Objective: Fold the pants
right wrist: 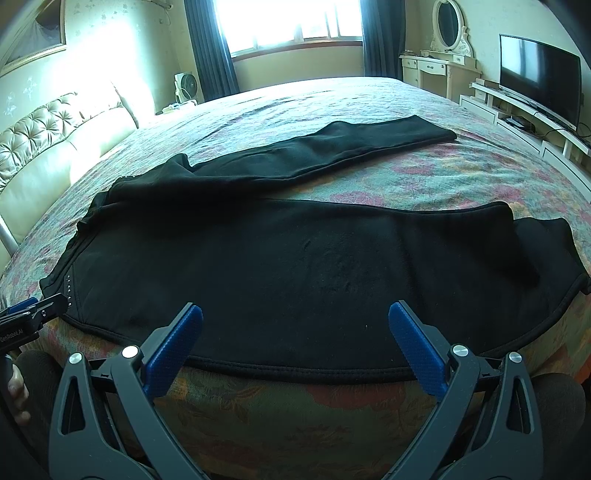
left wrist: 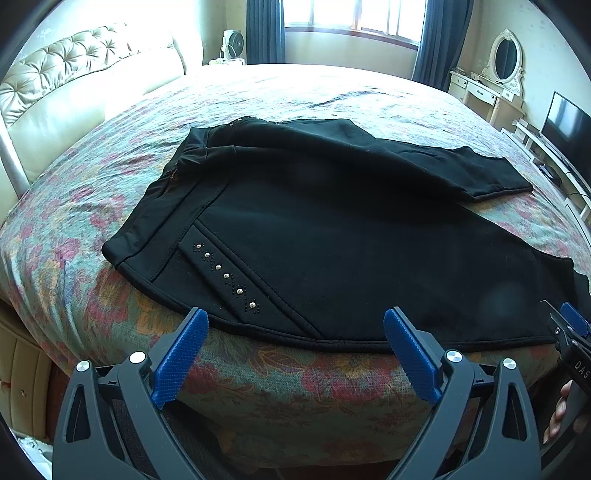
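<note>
Left tool and right tool, blue pads spread apart, hover at the six o'clock hem of black stretch pants unfolded on the floral bed; gripping that edge likely comes next.

Home bedroom, as I see it: floral-covered bed, tufted headboard, curtained window, vanity mirror, television.

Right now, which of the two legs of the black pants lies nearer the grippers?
The leg running along the bed's front edge, just beyond both open grippers, its cuff crumpled at the right. The other leg angles away toward the window, lying flat.
</note>
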